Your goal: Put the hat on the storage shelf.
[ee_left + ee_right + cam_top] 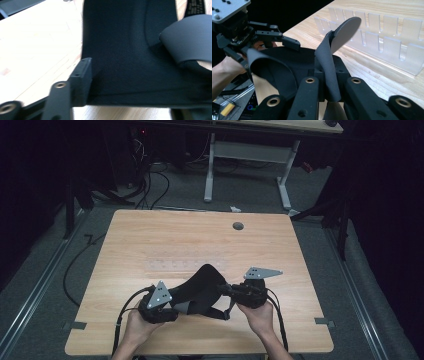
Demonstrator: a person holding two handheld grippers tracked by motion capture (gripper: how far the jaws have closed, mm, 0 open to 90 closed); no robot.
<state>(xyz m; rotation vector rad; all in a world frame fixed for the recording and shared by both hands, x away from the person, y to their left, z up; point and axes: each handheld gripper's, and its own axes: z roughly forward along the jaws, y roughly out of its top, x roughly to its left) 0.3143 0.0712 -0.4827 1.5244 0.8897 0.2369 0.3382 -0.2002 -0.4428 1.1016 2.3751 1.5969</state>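
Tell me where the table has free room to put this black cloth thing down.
Free: the far table half, beyond the clear slotted rack, up to the round hole; also both side edges. Crowded: the near middle, where both tongs hold the black cloth thing.

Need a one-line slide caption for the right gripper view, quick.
Right gripper pinches a strap of the black fabric brace, while the left gripper holds its far edge above the wooden table.

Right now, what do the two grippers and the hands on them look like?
Both are black. The left gripper and the right gripper each carry a grey three-cornered plate dotted with small holes and trail black cables. Brass-coloured rivets mark the jaw links. The hands and forearms are bare, no sleeves visible.
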